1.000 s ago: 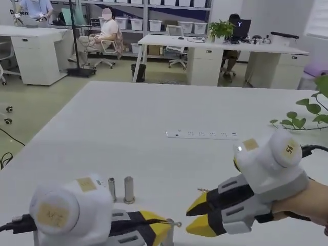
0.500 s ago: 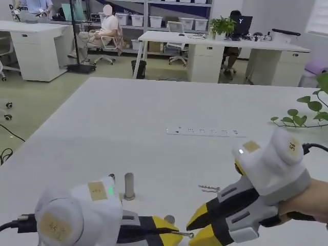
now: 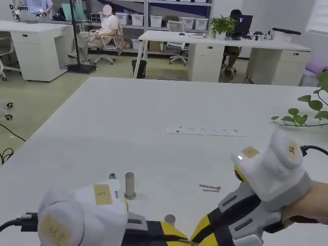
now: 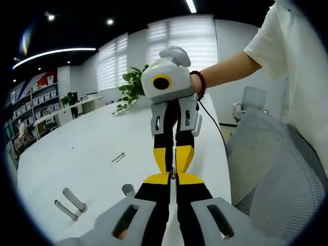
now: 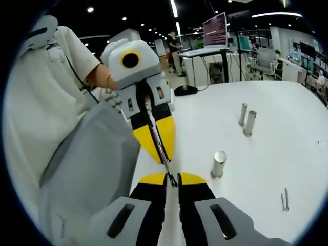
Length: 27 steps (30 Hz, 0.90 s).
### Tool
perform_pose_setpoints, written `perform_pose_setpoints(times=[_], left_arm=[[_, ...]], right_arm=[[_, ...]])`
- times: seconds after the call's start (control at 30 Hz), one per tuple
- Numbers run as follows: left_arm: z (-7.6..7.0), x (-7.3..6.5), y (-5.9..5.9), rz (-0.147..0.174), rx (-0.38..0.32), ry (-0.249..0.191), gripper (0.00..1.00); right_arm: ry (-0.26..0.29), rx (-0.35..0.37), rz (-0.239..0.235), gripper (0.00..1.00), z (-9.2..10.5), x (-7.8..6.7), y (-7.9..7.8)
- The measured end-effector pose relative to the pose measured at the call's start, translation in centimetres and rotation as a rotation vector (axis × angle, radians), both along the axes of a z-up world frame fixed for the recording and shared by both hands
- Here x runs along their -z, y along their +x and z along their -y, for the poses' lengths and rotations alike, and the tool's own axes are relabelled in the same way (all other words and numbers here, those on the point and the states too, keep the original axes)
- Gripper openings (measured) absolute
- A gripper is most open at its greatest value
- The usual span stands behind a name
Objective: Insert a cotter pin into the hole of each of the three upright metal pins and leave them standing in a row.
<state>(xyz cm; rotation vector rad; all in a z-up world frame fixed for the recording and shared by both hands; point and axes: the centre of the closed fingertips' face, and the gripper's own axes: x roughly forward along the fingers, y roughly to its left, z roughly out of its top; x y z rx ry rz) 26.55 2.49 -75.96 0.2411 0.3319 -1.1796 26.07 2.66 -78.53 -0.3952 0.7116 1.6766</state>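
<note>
Three upright metal pins stand on the white table: one (image 3: 130, 185), a thinner one (image 3: 112, 177) behind it, and a third (image 3: 170, 220) close to the grippers. My left gripper (image 3: 177, 237) and my right gripper (image 3: 199, 236) meet tip to tip at the table's near edge. A thin cotter pin (image 5: 160, 146) runs out of the left gripper's shut jaws into the tips of my right gripper (image 5: 172, 180), whose jaws look shut on its end. In the left gripper view the cotter pin (image 4: 173, 175) sits between my left gripper (image 4: 174, 179) and the right gripper's yellow tips. The nearest metal pin (image 5: 219, 164) stands just right of them.
Two loose cotter pins (image 3: 210, 188) lie on the table right of the metal pins. A white power strip (image 3: 202, 131) lies farther back, and a trailing plant (image 3: 307, 113) sits at the right edge. A mesh chair (image 4: 277, 164) stands beside the table.
The two grippers have closed the gap between them. The right gripper came down and left onto the cotter pin sticking out of the left gripper's jaws.
</note>
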Motion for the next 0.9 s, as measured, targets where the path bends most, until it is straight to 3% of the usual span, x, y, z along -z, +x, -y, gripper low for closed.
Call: perform_pose_setpoints(times=[0.13,0.33,0.73,0.9], left_arm=[[0.2,0.0,-0.2,0.002,0.016,0.001,0.01],[0.2,-0.1,-0.2,0.007,0.02,0.002,0.01],[0.1,0.4,0.3,-0.005,-0.024,-0.021,0.02],[-0.3,0.7,1.1,0.0,-0.068,-0.025,0.04]], right_arm=[[-0.003,-0.011,-0.004,0.08,0.2,0.0,-0.2],[-0.008,-0.048,0.038,0.06,0.3,-0.2,-0.4],[-0.103,-0.107,0.151,0.03,0.6,0.2,-0.3],[-0.173,-0.106,0.214,0.03,1.1,0.7,0.9]])
